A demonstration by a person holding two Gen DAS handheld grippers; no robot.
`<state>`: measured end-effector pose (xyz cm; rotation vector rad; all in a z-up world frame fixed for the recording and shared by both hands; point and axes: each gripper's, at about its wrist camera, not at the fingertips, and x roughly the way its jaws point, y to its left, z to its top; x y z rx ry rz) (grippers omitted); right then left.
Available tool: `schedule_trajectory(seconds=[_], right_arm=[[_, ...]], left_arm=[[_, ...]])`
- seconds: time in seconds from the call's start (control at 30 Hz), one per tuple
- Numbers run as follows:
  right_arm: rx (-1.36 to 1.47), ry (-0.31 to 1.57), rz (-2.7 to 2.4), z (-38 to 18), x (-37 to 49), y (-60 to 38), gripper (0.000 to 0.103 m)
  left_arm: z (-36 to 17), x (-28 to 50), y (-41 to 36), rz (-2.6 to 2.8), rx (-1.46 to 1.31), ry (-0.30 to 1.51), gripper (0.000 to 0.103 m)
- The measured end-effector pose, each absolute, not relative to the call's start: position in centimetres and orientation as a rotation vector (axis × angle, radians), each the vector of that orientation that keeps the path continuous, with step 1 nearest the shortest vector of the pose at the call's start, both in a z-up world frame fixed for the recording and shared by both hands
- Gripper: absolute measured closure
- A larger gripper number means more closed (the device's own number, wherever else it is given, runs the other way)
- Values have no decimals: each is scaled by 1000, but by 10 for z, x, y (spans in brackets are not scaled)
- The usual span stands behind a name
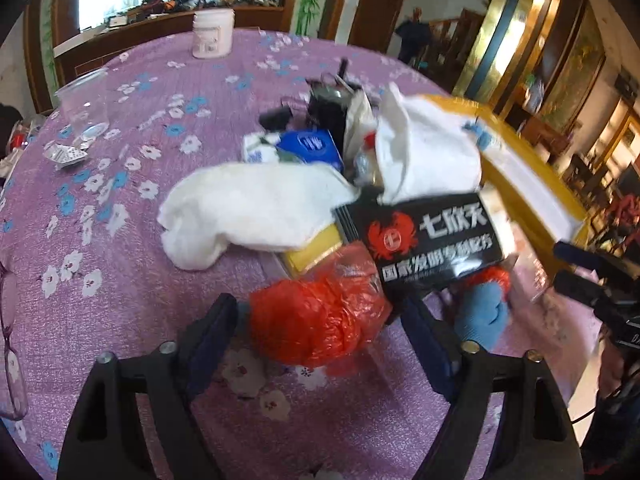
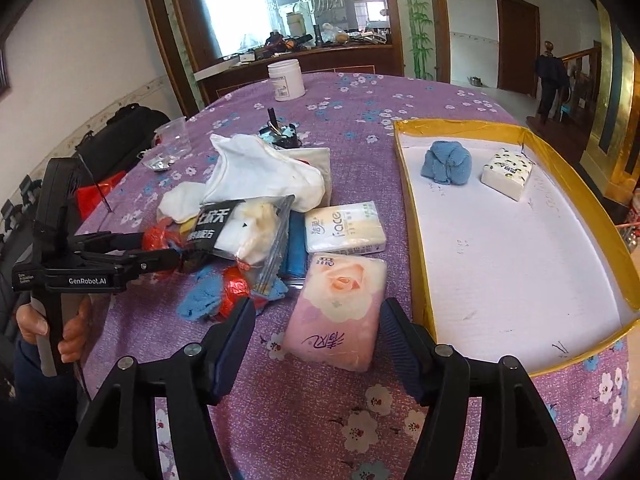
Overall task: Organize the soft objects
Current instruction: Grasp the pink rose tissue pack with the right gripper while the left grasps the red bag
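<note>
A: Over the purple floral tablecloth [image 2: 344, 432], left gripper [image 1: 320, 320] is straddling the crumpled red plastic bag [image 1: 316, 324], jaws parted, gripping nothing.

B: Right gripper [image 2: 318, 314] is gaping, empty, around the pink rose tissue pack [image 2: 340, 312]. Centre it, squeeze gently; yellow-rimmed white tray [image 2: 416, 224] is waiting just right.

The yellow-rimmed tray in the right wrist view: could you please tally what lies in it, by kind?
Blue cloth: 1
Tissue pack: 1
Total in the tray: 2
</note>
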<state>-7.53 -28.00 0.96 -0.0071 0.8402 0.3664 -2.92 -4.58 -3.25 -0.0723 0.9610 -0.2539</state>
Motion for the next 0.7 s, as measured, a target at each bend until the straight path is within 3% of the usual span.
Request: schedule_trajectory(seconds=[0.03, 0.13, 0.43, 0.47, 0.5, 0.7], right_arm=[[-7, 847, 363, 8, -73, -280, 33], [-12, 873, 350, 2, -69, -276, 33], [-157, 926, 247, -19, -53, -249, 34], [-165, 925, 239, -20, -52, -248, 35], [-159, 923, 237, -21, -51, -248, 46], [-87, 902, 253, -16, -55, -259, 48]], left_arm=[[-33, -28, -48, -254, -63, 964, 41], [-36, -26, -55, -242, -28, 977, 51], [-33, -30, -53, -242, -47, 956, 53], [-32, -33, -54, -244, -50, 955, 53], [-32, -34, -54, -236, -49, 952, 53], [-29, -35, -57, -211, -20, 931, 54]])
